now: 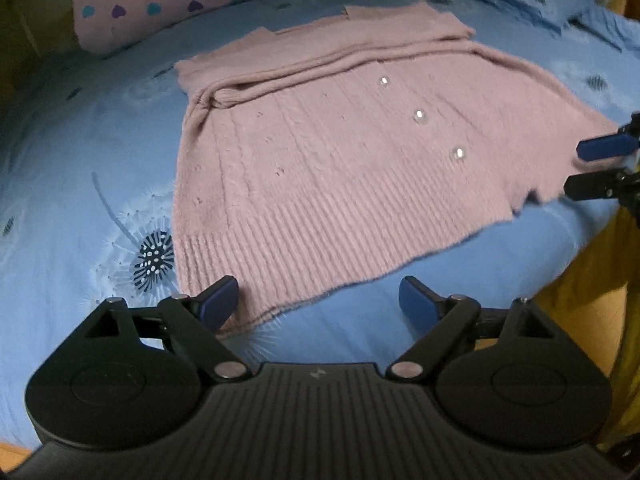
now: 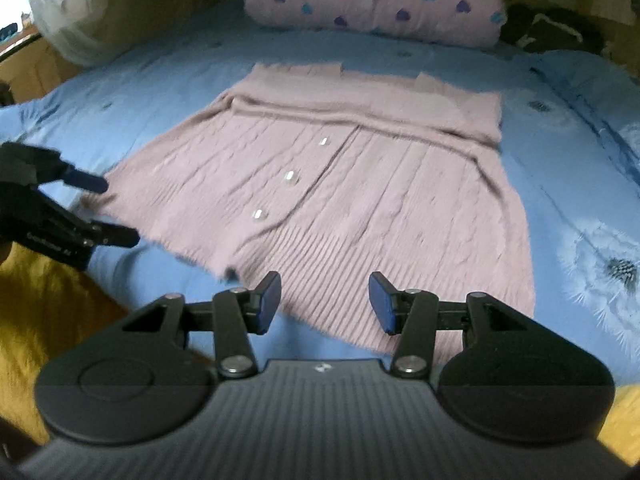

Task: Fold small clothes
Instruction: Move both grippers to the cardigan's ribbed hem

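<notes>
A pink knit cardigan [image 1: 320, 152] with three shiny buttons lies flat on the blue bed sheet [image 1: 60, 240], its sleeves folded across the top. It also shows in the right wrist view [image 2: 360, 184]. My left gripper [image 1: 316, 300] is open over the cardigan's hem corner, empty. My right gripper [image 2: 324, 300] is open just above the ribbed hem, empty. Each gripper shows at the edge of the other view: the right gripper [image 1: 576, 170] by the hem's other corner, the left gripper [image 2: 120, 210] at the left edge, both open.
A pink pillow [image 2: 372, 0] with blue and purple hearts lies at the head of the bed, also in the left wrist view [image 1: 168, 0]. Yellow fabric [image 2: 52, 320] hangs at the bed's near edge. Dark clothing [image 2: 552, 32] sits at the back right.
</notes>
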`<state>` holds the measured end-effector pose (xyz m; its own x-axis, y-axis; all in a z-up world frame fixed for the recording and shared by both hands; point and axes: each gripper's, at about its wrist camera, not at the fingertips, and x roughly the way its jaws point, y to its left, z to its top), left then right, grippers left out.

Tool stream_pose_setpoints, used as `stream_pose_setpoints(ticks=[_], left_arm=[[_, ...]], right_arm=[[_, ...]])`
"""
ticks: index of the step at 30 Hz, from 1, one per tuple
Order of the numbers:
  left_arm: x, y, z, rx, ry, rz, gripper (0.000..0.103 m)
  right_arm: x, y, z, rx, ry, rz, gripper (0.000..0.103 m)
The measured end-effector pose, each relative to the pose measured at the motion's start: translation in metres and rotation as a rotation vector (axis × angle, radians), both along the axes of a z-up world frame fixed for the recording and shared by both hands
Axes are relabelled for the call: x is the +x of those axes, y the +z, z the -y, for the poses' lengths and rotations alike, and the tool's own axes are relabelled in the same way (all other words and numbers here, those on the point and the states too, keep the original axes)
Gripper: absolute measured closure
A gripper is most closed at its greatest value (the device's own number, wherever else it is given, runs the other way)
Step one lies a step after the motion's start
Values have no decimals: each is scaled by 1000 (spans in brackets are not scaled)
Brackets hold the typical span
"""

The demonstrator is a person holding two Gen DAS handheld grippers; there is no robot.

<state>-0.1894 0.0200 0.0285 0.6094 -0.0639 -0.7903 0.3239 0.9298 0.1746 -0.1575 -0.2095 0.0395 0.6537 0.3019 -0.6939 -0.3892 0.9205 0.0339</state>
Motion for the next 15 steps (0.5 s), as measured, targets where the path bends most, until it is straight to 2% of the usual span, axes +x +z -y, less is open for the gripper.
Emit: stream_pose_setpoints(ticks=[5,7,9,11,15], left_arm=[[1,-6,3,39,-2,30,5],[3,-8,3,41,7,37,5],[6,-10,3,42,18,46,4],[10,-12,3,44,25,54,3],[18,-15,4,49,36,75,2]], right_arm=[[-7,-12,-6,-77,24,-14,52],[-9,-16,-8,-109,26,0,46],[-8,-18,-9,-134,20,18,35],[-7,-20,-9,-152,18,34,32],[-1,-24,-4,-118,-5,36,30]])
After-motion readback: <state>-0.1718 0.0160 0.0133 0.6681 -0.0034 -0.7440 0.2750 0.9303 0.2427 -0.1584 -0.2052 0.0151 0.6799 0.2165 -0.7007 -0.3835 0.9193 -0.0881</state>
